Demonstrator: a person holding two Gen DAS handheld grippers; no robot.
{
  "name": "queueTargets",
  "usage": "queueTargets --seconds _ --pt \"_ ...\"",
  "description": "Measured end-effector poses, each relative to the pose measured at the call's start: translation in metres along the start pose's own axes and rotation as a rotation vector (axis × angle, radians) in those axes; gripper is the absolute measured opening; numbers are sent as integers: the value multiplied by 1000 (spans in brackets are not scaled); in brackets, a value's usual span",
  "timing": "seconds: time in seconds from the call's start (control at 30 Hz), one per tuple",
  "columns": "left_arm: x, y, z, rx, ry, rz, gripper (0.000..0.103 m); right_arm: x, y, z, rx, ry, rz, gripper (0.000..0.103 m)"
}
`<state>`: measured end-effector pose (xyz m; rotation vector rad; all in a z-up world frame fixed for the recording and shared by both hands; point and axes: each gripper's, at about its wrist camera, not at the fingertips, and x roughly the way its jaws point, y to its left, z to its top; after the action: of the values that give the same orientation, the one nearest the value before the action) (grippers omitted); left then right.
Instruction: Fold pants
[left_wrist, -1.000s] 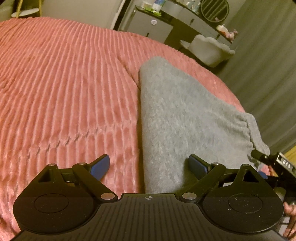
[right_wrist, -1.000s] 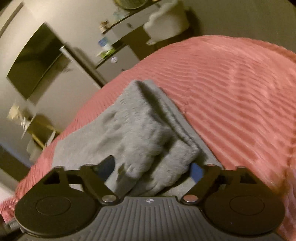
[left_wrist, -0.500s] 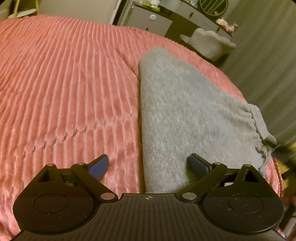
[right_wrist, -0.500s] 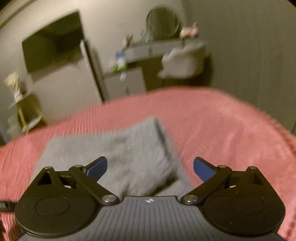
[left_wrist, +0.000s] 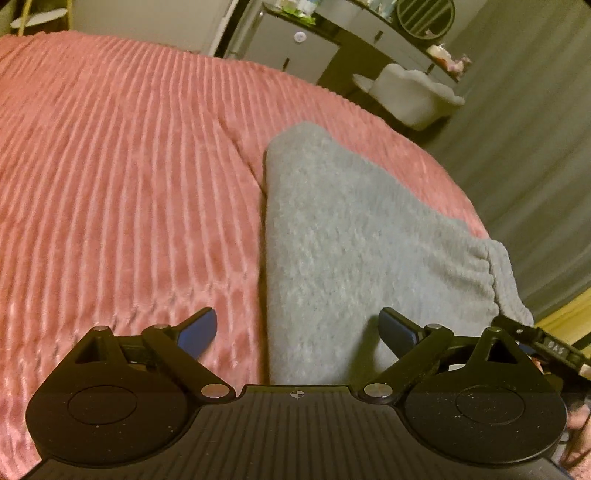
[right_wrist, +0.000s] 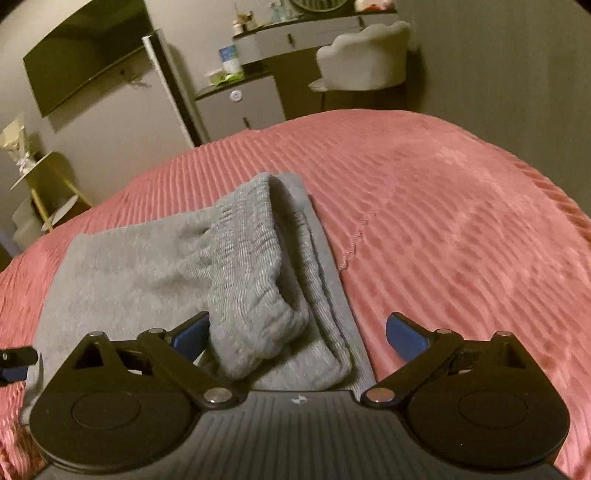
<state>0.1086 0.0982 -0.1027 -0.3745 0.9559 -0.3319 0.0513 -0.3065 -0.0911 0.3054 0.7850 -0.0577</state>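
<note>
Grey pants (left_wrist: 354, 240) lie folded into a compact stack on a pink ribbed bedspread (left_wrist: 122, 177). In the right wrist view the pants (right_wrist: 155, 266) show their gathered waistband (right_wrist: 258, 280) on top, nearest me. My left gripper (left_wrist: 297, 330) is open and empty, low over the near left edge of the pants. My right gripper (right_wrist: 297, 334) is open and empty, its blue fingers either side of the waistband end. The right gripper's tip shows at the right edge of the left wrist view (left_wrist: 543, 341).
The bedspread (right_wrist: 461, 229) spreads wide to the right of the pants. Beyond the bed stand a white cabinet (right_wrist: 240, 103), a white chair (right_wrist: 365, 55), a wall screen (right_wrist: 85, 55) and a small gold side table (right_wrist: 44, 184). Grey curtains (left_wrist: 535, 122) hang right.
The right gripper swung up off the pants, then came back down over the waistband end. The left gripper stayed open at the pants' left edge with only a small shift.
</note>
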Motion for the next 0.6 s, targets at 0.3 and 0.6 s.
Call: queueTargets --seconds 0.3,0.6 --pt "19 -17 3 72 44 65 99 28 -6 -11 8 51 69 99" --pt "28 -42 13 155 48 38 99 32 -11 -9 19 66 75 99"
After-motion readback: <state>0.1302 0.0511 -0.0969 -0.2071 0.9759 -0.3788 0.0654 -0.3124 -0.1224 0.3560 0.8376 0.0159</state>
